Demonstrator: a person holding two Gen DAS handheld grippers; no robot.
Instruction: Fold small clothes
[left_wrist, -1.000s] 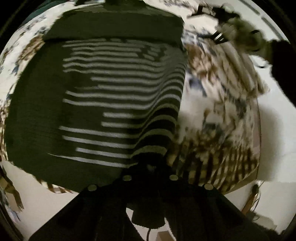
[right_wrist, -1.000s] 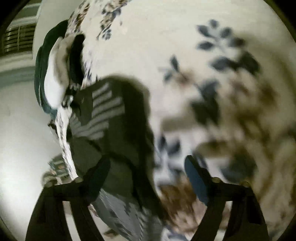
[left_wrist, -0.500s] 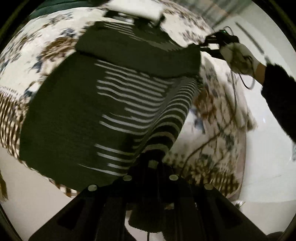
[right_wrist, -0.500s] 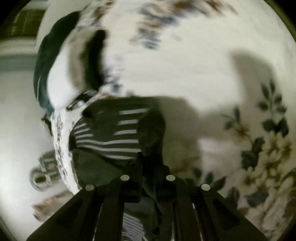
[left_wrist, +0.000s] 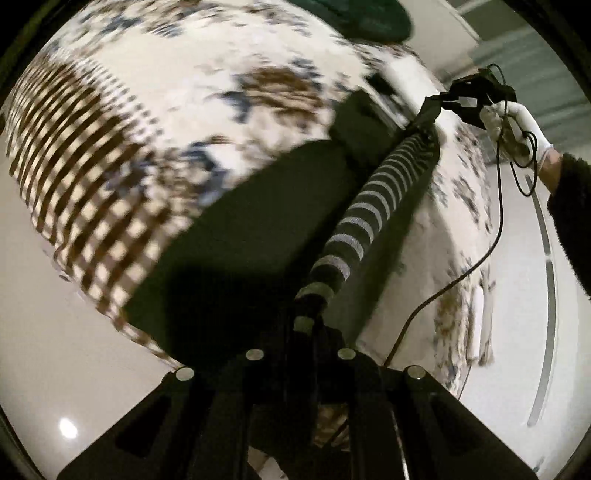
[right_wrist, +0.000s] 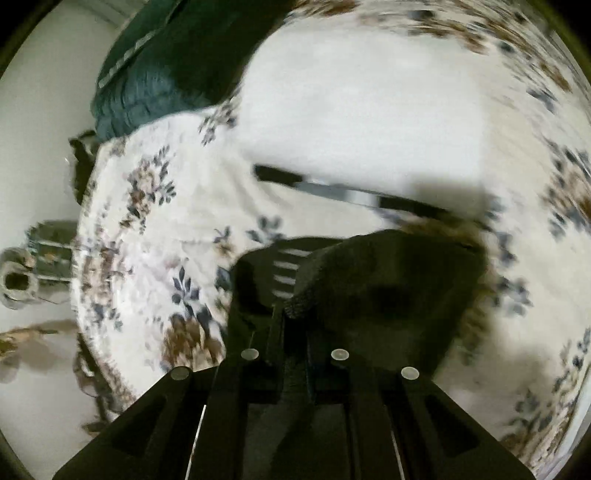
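Observation:
A dark green knit garment with white stripes (left_wrist: 258, 236) hangs stretched over the floral bedspread (left_wrist: 177, 74). My left gripper (left_wrist: 306, 321) is shut on one striped corner of it. My right gripper (right_wrist: 291, 314) is shut on the opposite corner; it shows far off in the left wrist view (left_wrist: 432, 110), held by a white-gloved hand (left_wrist: 513, 125). The striped edge (left_wrist: 369, 206) runs taut between the two grippers. In the right wrist view the dark cloth (right_wrist: 388, 291) bunches just past the shut jaws.
A dark teal pillow (right_wrist: 155, 74) lies at the head of the bed. A brown checked border (left_wrist: 74, 177) of the bedspread runs along the bed edge. A black cable (left_wrist: 480, 258) hangs from the right gripper. White floor (left_wrist: 55, 369) lies beside the bed.
Both grippers have lifted the garment off the bed, pulling its striped edge taut. The right gripper, open a second ago, closed on the garment's corner.

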